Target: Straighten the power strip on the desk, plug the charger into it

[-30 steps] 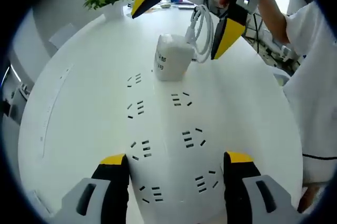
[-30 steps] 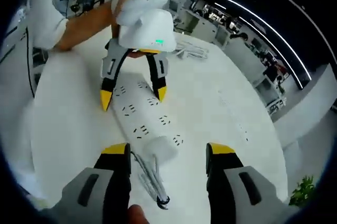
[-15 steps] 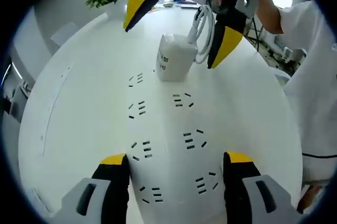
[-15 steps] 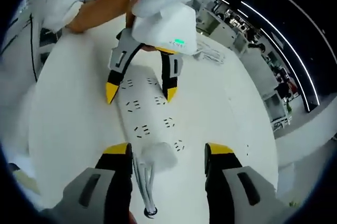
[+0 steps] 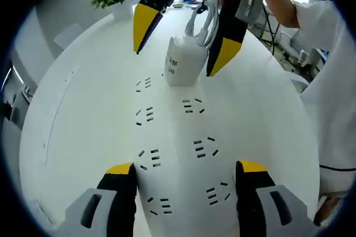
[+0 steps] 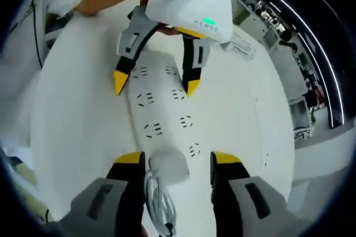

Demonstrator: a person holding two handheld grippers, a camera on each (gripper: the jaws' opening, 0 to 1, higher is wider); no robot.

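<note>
charger (image 5: 182,62) between spread right tongs (image 5: 181,45) | left tongs (image 5: 186,178) spread over power strip (image 5: 178,153)

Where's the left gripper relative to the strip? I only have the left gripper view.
Observer: In the right gripper view the left gripper hangs open over the far end of the power strip, one jaw off each long edge.
Operator: And the right gripper? I see it open around the charger.
Observer: Its own view agrees: right gripper open, a jaw on either side of the charger; contact can't be judged.
Operator: Cable?
Observer: The coiled cable lies between the jaws, behind the charger.
</note>
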